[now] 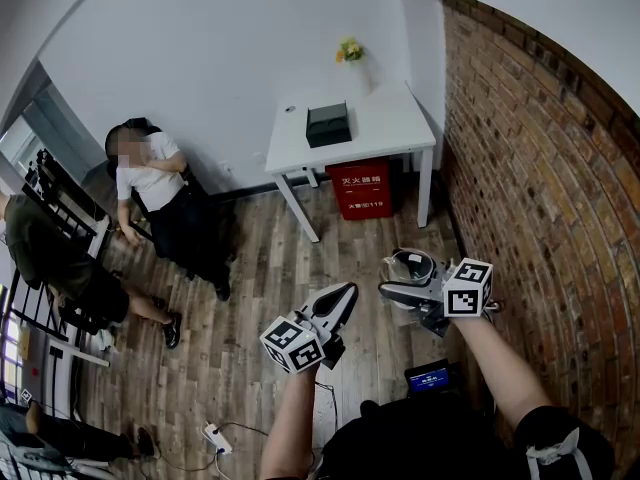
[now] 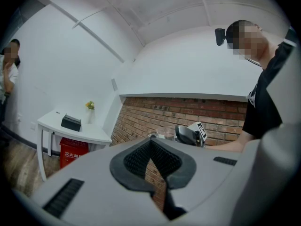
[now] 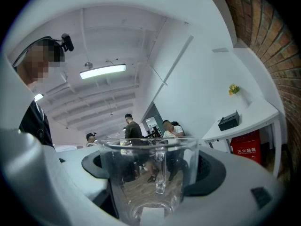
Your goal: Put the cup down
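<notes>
So, quick rundown:

- The right tongs point(image 1: 405, 280) are spread wide and clamped on the cup point(image 1: 410, 265), one jaw on each side of it.
- The cup is clear glass. In the right gripper view it point(image 3: 149, 175) fills the gap between the jaws, rim up, and its handle shows through the glass on the far side.
- In the head view the cup sits right of centre in the lower half of the frame. It's up in the air over the wood floor point(image 1: 250, 288), near the brick wall point(image 1: 545, 168).
- The left tongs point(image 1: 343, 300) are narrow, jaws pretty much together with nothing between them. They're just left of the right tongs, not touching the cup.
- In the left gripper view only a thin sliver of brick shows between the pads point(image 2: 164, 160).
- The white tabletop point(image 1: 390, 133) is at upper centre, well apart from the cup. It has a black box point(image 1: 328, 124) and some flowers point(image 1: 349, 50) on it, and a red bin point(image 1: 360, 189) under it.
- There's a person point(image 1: 160, 193) sitting at the left by the wall.
</notes>
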`<control>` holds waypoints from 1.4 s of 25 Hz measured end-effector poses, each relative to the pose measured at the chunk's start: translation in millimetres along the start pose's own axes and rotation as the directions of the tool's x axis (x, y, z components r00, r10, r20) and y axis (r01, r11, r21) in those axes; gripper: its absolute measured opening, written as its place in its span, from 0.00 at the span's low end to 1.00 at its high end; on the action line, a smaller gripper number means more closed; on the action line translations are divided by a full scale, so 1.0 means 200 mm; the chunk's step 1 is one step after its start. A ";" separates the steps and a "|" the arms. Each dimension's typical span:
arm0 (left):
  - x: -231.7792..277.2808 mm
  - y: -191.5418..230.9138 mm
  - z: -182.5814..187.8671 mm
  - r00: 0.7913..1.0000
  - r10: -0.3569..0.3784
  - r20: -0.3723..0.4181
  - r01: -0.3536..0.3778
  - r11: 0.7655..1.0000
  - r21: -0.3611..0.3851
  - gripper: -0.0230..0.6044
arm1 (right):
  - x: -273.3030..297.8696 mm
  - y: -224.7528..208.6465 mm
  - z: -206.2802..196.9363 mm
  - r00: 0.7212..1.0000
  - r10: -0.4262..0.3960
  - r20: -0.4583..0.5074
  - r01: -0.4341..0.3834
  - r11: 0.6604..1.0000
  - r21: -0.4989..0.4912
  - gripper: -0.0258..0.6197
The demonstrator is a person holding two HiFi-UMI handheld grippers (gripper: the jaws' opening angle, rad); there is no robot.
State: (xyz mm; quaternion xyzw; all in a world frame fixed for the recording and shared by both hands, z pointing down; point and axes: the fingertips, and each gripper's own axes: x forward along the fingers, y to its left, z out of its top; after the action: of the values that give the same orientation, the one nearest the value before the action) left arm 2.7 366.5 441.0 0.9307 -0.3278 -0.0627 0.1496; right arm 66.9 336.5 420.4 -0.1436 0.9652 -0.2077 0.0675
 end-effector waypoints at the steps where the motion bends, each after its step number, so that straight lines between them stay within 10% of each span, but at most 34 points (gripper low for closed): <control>1: 0.00 0.00 0.00 1.000 0.000 0.000 0.000 1.000 -0.002 0.05 | 0.00 0.00 0.00 1.000 0.000 0.000 0.000 1.000 0.001 0.70; 35: 0.47 0.37 -0.20 0.996 0.060 -0.060 -0.065 0.994 -0.090 0.05 | -0.13 -0.67 0.07 1.000 -0.008 0.000 0.008 0.996 0.091 0.70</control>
State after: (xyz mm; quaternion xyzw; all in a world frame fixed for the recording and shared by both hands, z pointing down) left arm 39.8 261.9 501.0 0.9136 -0.3490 -0.0462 0.2036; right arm 128.2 221.6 465.9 -0.1444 0.9541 -0.2518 0.0733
